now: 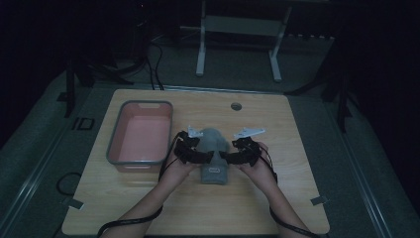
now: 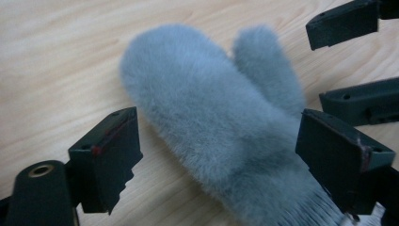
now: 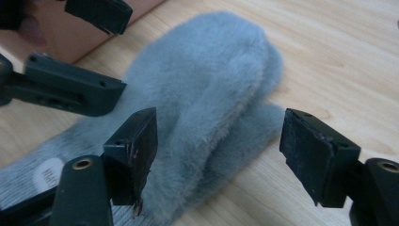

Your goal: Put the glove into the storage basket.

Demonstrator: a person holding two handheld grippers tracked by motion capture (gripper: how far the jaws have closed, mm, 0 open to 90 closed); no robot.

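While flat on the table (image 1: 277,198): grey mitten (image 1: 214,156), right of the bin (image 1: 115,144).
Flanked by left gripper (image 1: 190,151) and right gripper (image 1: 242,151), both spread wide, gripping nothing; mid-table.

Fluffy grey fur mitten (image 2: 211,122) with ribbed knit cuff on matt pale wood table (image 1: 297,148).

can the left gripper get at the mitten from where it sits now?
Probably yes. The left gripper is open, its jaws standing either side of the grey furry mitten near the cuff, with nothing between them. The right gripper, also open, sits close on the thumb side and could crowd it.
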